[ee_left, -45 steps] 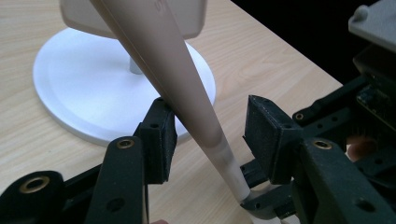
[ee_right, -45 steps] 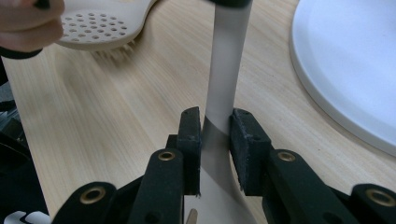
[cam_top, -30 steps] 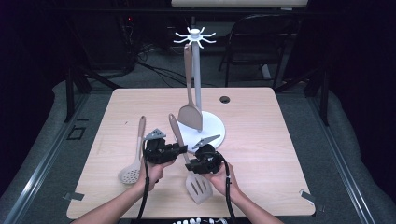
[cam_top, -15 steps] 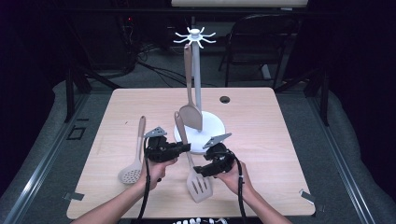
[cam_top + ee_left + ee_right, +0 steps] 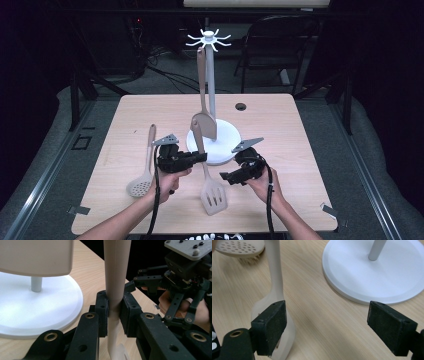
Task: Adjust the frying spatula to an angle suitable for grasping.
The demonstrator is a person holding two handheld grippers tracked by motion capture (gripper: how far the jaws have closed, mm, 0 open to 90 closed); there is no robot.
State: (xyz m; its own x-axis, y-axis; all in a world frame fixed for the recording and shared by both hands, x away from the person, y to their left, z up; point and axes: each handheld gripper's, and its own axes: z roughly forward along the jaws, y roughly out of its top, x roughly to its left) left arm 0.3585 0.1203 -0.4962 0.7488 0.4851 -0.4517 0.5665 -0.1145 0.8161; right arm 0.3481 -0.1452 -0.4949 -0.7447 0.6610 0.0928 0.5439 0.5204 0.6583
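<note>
My left gripper is shut on the handle of a beige slotted spatula, and its jaws have just been closing tighter on it. The spatula slants from the gripper down to its slotted head near the table's front edge. My right gripper stands open just right of that head; its jaws have just been opening and nothing is between them. In the right gripper view the spatula lies beside the left pad.
A white utensil stand rises mid-table with a hook crown. A beige turner hangs from it, blade just above the base. A perforated skimmer lies to the left.
The right gripper has let go of the spatula, opened wide and drawn off to the right. The spatula's slotted head is now uncovered. The left hand has stayed in place.
</note>
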